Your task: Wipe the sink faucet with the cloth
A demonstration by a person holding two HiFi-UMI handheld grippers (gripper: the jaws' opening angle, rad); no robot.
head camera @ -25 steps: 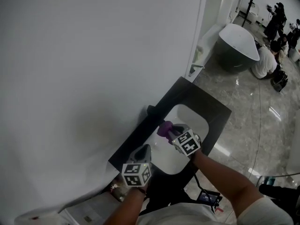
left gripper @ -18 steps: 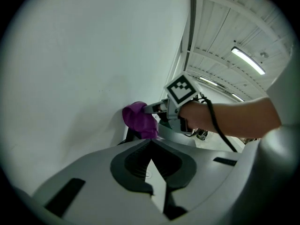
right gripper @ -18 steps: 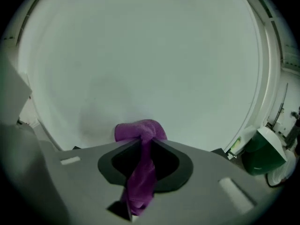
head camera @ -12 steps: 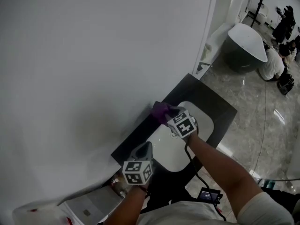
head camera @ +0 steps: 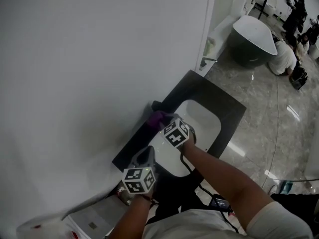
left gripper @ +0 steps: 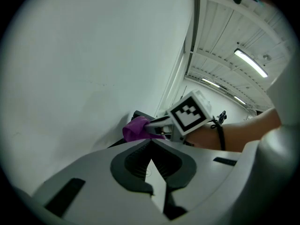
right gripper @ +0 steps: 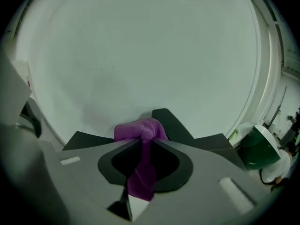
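My right gripper (head camera: 164,123) is shut on a purple cloth (head camera: 157,118) and holds it against the black faucet (head camera: 156,105) at the wall side of the white sink basin (head camera: 202,117). In the right gripper view the cloth (right gripper: 139,129) bunches out past the jaw tips of the right gripper (right gripper: 143,142) and hangs down between them, with the faucet (right gripper: 167,120) just behind it. My left gripper (head camera: 148,156) hovers shut and empty over the near end of the basin. The left gripper (left gripper: 151,142) looks towards the cloth (left gripper: 135,128).
The basin sits in a dark counter (head camera: 228,113) against a plain white wall (head camera: 89,59). A dark freestanding bathtub (head camera: 251,41) and people (head camera: 286,56) are on the tiled floor far right. Papers (head camera: 94,218) lie at lower left, and a small device (head camera: 219,202) with a cable sits below.
My right gripper has carried the purple cloth from above the basin leftwards to the faucet at the wall. The left gripper has stayed near the basin's near end.
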